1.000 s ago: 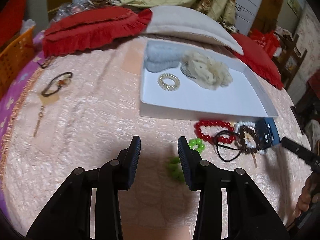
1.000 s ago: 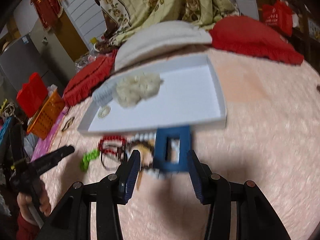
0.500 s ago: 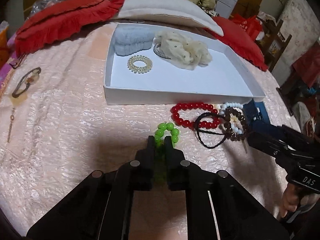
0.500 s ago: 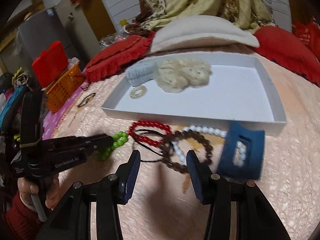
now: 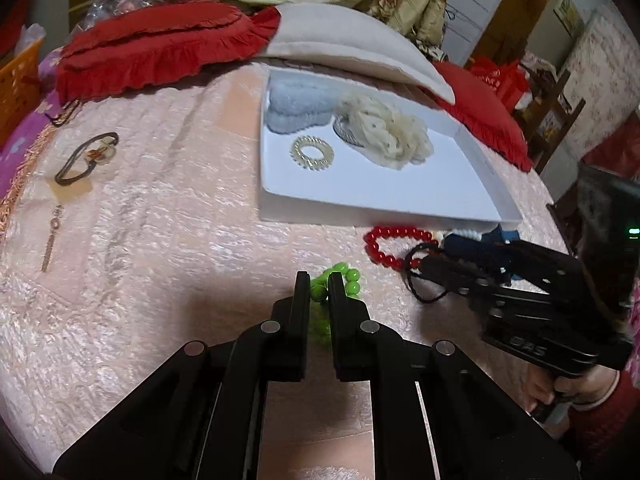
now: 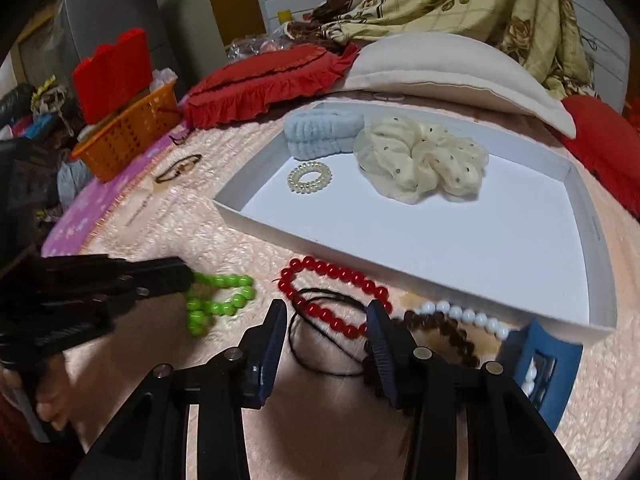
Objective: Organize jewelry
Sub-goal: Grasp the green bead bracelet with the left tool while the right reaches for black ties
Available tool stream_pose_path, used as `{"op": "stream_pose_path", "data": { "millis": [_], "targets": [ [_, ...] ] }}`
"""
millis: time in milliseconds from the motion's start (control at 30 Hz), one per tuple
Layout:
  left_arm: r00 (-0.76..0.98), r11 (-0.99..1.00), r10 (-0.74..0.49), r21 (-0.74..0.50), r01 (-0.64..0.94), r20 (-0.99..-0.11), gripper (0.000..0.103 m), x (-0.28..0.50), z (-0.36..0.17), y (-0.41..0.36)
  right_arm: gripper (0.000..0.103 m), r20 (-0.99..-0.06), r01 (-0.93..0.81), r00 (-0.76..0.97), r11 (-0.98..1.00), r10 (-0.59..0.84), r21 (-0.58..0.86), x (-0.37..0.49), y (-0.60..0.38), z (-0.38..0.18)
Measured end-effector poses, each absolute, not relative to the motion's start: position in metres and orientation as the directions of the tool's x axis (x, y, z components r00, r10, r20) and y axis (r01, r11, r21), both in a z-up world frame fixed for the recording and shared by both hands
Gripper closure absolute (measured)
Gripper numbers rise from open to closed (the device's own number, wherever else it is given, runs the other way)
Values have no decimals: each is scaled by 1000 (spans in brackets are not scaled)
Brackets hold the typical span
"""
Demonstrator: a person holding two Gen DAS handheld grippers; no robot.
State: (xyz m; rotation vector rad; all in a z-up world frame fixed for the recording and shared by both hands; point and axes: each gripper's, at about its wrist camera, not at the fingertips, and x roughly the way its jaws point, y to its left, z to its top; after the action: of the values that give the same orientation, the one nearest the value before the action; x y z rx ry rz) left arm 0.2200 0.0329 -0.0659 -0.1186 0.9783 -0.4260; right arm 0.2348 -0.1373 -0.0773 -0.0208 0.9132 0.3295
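Note:
My left gripper is shut on a green bead bracelet, which rests on the pink bedspread; it also shows in the right wrist view. My right gripper is open above a red bead bracelet and a black cord. Brown beads, white beads and a blue clip lie to its right. The white tray holds a spiral hair tie, a cream scrunchie and a blue fluffy band.
A brown hair tie and a thin chain lie on the bedspread at the left. Red cushions and a white pillow lie behind the tray. An orange basket stands at the far left edge.
My left gripper closed on the green bracelet and stays shut on it. My right gripper swung left from the blue clip to over the red bracelet and black cord, still open.

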Motion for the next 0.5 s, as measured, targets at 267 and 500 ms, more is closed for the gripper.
{"op": "stream_pose_path", "data": {
  "millis": [267, 500],
  "targets": [
    [502, 896, -435, -302, 326, -747, 95, 215, -53, 35, 88, -808, -279, 540, 956, 236, 92, 245, -136, -85],
    [515, 895, -441, -314, 317, -735, 95, 213, -47, 41, 89, -821, -277, 528, 958, 218, 76, 237, -134, -87]
  ]
}}
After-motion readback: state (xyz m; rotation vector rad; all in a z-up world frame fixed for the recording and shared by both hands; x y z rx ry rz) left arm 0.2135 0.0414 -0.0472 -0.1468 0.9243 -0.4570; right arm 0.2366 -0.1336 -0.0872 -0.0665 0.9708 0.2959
